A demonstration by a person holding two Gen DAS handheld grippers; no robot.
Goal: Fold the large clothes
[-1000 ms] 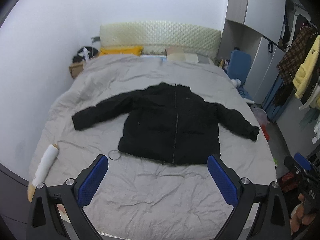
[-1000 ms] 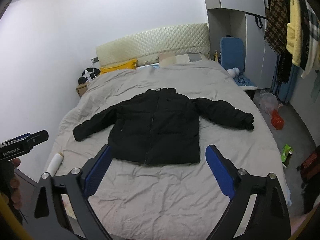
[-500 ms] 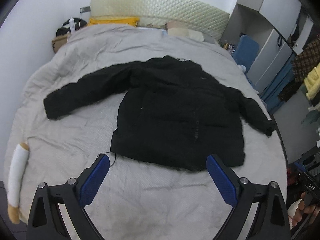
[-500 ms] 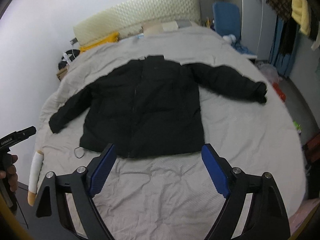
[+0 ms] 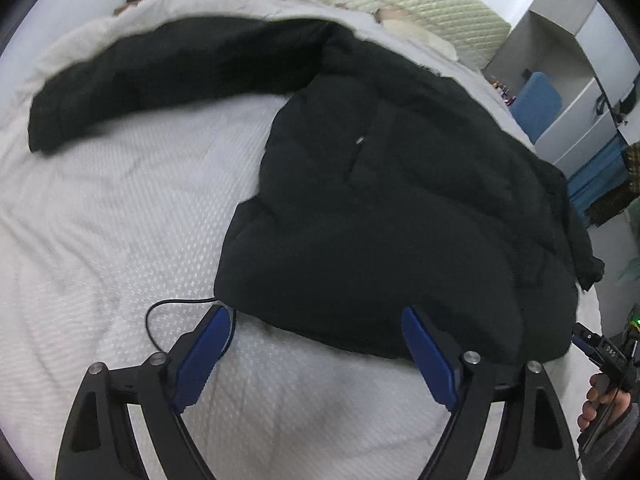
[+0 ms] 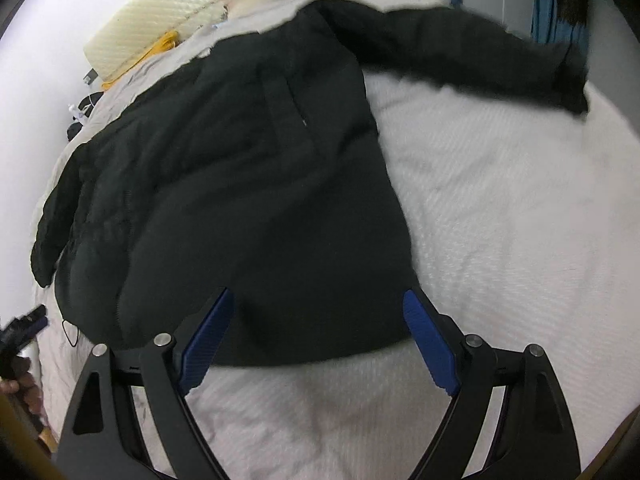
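Observation:
A black puffer jacket [image 5: 380, 208] lies spread flat, front up, on a bed with a light grey cover [image 5: 120, 220]; its sleeves stretch out to both sides. My left gripper [image 5: 316, 328] is open and empty, low over the jacket's bottom hem near its left corner. My right gripper [image 6: 316, 320] is open and empty, its blue pads on either side of the hem near the jacket's [image 6: 260, 200] right corner. The left sleeve [image 5: 140, 68] and the right sleeve [image 6: 460, 52] lie flat.
A thin black cord loop [image 5: 160, 316] lies on the cover beside the left hem corner. A quilted cream headboard [image 5: 400, 4] stands at the far end. A blue chair [image 5: 536, 104] and white cupboards stand to the right of the bed.
Both grippers have moved forward and down from well above the bed to just over the jacket's bottom hem. Both have stayed open.

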